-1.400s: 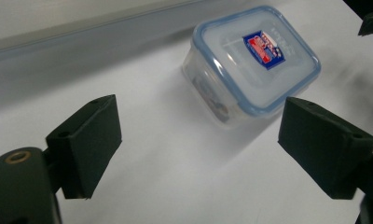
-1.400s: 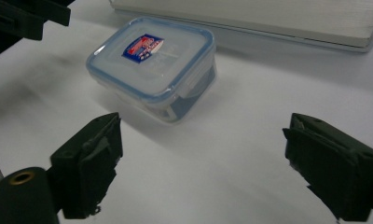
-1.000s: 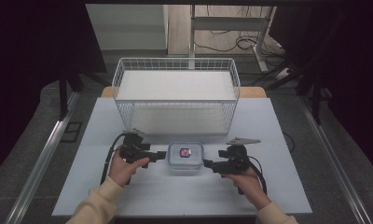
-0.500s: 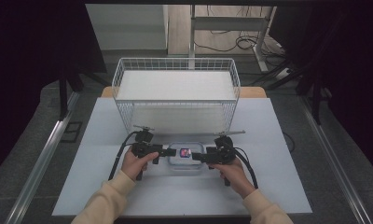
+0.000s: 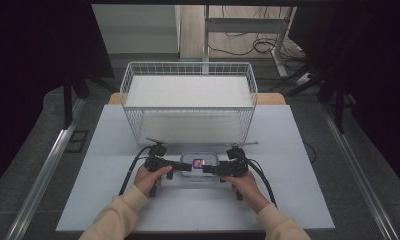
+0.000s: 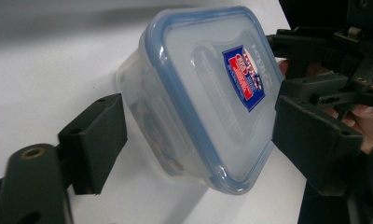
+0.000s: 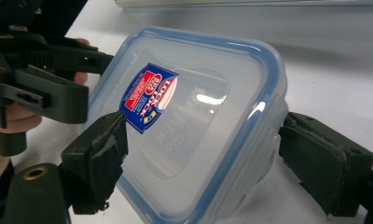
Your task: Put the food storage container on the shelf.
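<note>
**Lidded box flanked by two claws at the bench's near centre**

At the bottom of the high view, two sleeved forearms are seen rising from the lower edge, each hand wrapped round a claw. The left claw (image 5: 187, 167) is set at the left end of the plastic container (image 5: 200, 167), the right claw (image 5: 208, 170) at its right end, just below the middle of the frame. In the left gripper view the left claw (image 6: 198, 135) is spread, one jaw at the lower left and the other at the right, with the container (image 6: 208, 93) lying between them; whether the jaws press on it cannot be told. In the right gripper view the right claw (image 7: 203, 158) is likewise parted around the container (image 7: 189, 126), whose blue-rimmed lid carries a red and blue label (image 7: 149, 98); contact cannot be told. The container rests on the white bench (image 5: 113, 150). Farther up the frame a white wire basket (image 5: 138, 90) is stood.
</note>
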`<state>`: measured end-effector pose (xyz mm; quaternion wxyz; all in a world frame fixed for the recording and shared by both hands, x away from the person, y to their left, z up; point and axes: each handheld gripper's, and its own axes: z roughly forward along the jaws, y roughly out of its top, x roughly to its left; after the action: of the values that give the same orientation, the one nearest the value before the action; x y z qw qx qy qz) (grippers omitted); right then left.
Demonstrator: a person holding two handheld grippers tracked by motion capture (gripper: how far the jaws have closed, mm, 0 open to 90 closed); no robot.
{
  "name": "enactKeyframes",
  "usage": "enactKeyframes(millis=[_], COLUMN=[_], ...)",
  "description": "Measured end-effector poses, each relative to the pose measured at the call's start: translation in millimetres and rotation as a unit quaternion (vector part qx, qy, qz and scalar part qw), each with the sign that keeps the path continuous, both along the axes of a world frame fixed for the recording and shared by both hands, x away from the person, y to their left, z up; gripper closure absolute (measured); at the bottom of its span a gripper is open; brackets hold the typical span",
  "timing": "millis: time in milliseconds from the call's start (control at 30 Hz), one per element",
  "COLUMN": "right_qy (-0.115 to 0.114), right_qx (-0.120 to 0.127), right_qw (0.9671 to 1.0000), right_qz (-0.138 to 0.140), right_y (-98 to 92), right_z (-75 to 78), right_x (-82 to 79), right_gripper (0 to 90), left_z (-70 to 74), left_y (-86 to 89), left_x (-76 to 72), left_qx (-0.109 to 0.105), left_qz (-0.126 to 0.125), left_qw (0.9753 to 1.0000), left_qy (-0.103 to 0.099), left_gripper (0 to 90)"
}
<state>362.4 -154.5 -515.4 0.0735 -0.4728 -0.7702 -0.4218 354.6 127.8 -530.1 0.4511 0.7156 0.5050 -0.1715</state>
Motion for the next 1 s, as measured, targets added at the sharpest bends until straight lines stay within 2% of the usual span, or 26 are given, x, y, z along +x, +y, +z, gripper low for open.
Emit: enactKeyframes(millis=[100, 300, 467, 533, 700, 900, 967, 1000], right_qy=[0.000, 0.016, 0.038, 0.043, 0.039, 0.025, 0.012, 0.012], right_qx=[0.003, 0.009, 0.039, 0.044, 0.043, 0.047, 0.045, 0.046], right_qw=[1.0000, 0.9998, 0.9983, 0.9979, 0.9982, 0.9984, 0.9989, 0.9988], right_qz=[-0.003, -0.009, -0.021, -0.019, -0.019, -0.018, -0.013, -0.014], right_y=[-0.3, -3.0, -11.5, -13.8, -15.3, -19.2, -20.6, -21.9], right_z=[-1.1, -3.1, -3.5, -3.2, -0.3, 1.9, 3.2, 4.0], right_x=[-0.5, -0.8, 0.4, 1.4, -1.0, -10.0, -15.9, -18.1], right_gripper=[18.1, 22.6, 33.5, 35.0, 38.8, 42.5, 44.9, 46.0], left_z=[0.1, -1.5, -2.5, -1.7, 1.2, 7.2, 8.3, 8.9], left_y=[0.3, 4.5, 7.1, 7.1, 7.6, 3.2, 4.2, 3.8], left_x=[-1.6, -3.7, -3.8, -4.6, -8.6, -18.2, -20.0, -21.0], left_qx=[-0.007, -0.003, -0.010, -0.009, -0.007, 0.003, 0.007, 0.006], left_qz=[-0.015, 0.003, 0.006, 0.008, 0.011, 0.023, 0.014, 0.014], left_qw=[0.9999, 1.0000, 0.9999, 0.9999, 0.9999, 0.9996, 0.9995, 0.9994], left_qy=[0.003, 0.009, 0.012, 0.011, 0.003, -0.017, -0.028, -0.030], left_gripper=[23.7, 37.0, 39.6, 40.4, 43.8, 46.1, 47.3, 47.7])
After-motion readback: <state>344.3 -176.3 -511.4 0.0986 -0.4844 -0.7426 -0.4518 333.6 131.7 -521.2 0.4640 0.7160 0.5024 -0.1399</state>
